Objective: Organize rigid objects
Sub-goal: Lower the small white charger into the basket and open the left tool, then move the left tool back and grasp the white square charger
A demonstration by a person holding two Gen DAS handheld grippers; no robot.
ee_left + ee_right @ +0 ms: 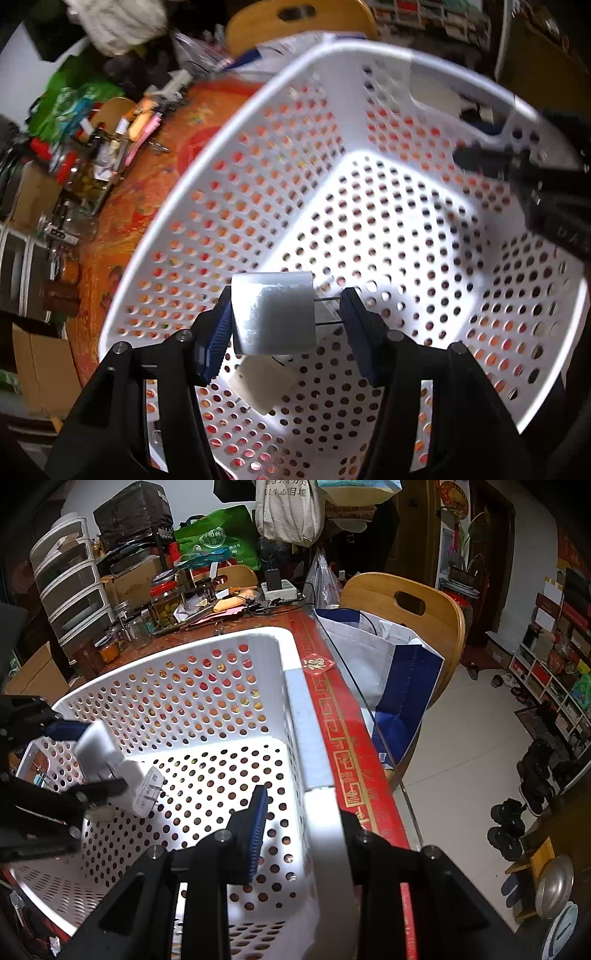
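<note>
a white plug adapter [273, 314] sits clamped between the blue pads of the left claw [284, 325], its two thin metal prongs reaching sideways toward the right-hand pad; it hangs inside the white perforated basket [207, 206], above the basket floor and not touching it. a second white charger [142, 788] with its prongs up lies on the basket floor just below the held one, seen most clearly from the right wrist view. the left claw points steeply down into the basket from over its near wall, its black arms spread wide in the lower part of its own view. the right claw [301, 823] is clenched on the basket's near rim, one blue pad inside the wall and the other finger outside, and it too tilts downward; in the left view it shows as a dark blurred shape at the basket's right side. the basket stands on a red and orange tabletop [332, 716], close to the tabletop's right edge, with jars [166, 603] and clutter crowded along the far edge. beyond the right edge stand a wooden chair [410, 609] and a blue and white bag [391, 672].
</note>
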